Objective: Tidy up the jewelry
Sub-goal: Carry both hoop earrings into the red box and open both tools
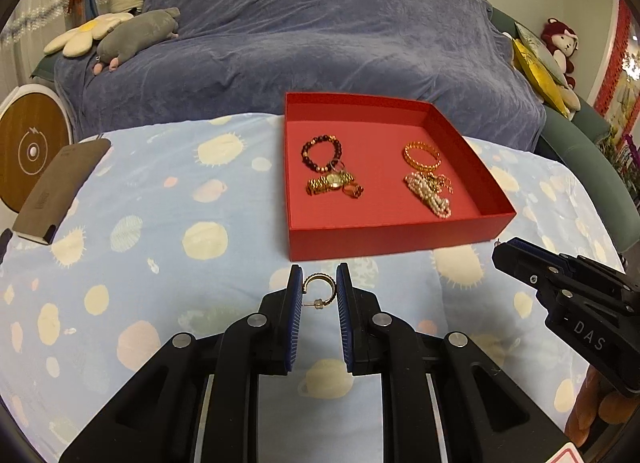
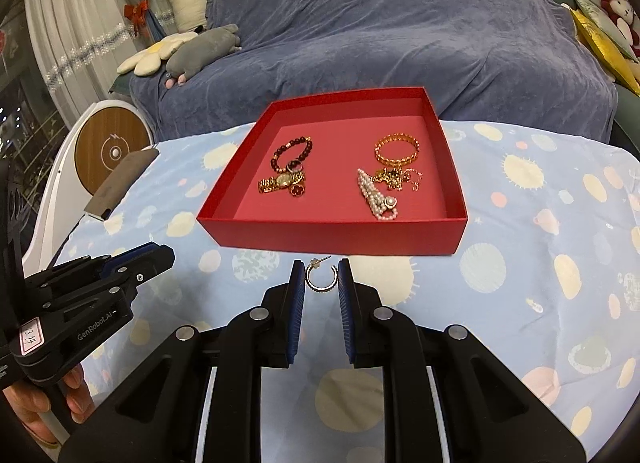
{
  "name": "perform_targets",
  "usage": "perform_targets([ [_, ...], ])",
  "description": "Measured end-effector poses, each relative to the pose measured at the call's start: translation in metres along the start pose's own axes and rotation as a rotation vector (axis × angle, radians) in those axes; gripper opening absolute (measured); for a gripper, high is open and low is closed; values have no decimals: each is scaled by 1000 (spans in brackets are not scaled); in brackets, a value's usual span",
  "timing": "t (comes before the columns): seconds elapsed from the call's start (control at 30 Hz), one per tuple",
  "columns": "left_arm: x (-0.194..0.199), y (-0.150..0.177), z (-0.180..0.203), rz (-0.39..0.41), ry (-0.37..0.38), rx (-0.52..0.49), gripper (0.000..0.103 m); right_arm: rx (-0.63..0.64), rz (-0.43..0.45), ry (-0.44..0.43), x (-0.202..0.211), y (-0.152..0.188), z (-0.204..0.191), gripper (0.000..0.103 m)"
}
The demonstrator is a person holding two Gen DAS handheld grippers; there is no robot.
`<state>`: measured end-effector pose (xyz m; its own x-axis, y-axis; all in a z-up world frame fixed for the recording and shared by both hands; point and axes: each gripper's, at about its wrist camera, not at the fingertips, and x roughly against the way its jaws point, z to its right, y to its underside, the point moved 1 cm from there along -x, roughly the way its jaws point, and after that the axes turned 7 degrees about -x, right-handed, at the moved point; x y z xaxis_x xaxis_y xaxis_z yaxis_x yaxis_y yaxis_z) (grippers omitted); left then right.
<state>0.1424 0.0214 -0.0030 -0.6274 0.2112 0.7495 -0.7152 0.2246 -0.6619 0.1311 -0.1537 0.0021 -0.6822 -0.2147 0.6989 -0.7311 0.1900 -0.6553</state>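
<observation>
Left wrist view: my left gripper (image 1: pixel 319 283) clamps a gold hoop earring (image 1: pixel 318 287) between its blue pads, just before the near wall of the red tray (image 1: pixel 400 241) on the spotted cloth (image 1: pixel 160 263). In the right wrist view my right gripper (image 2: pixel 321 278) pinches a second hoop earring (image 2: pixel 321 278) the same way. Inside the tray lie a dark bead bracelet (image 2: pixel 292 153), a gold watch (image 2: pixel 280 181), a gold bangle (image 2: pixel 397 150) and a pearl strand (image 2: pixel 378 197).
</observation>
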Motion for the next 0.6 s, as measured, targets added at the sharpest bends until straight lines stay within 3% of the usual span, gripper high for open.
perform_targets([
  [0.27,-1,-34,15,42,8,3,14,39,38,2,10,-31,-8,16],
  [0.6,-18,-78,17,73,-79,-26,14,-15,97,43,-5,-70,15,16],
])
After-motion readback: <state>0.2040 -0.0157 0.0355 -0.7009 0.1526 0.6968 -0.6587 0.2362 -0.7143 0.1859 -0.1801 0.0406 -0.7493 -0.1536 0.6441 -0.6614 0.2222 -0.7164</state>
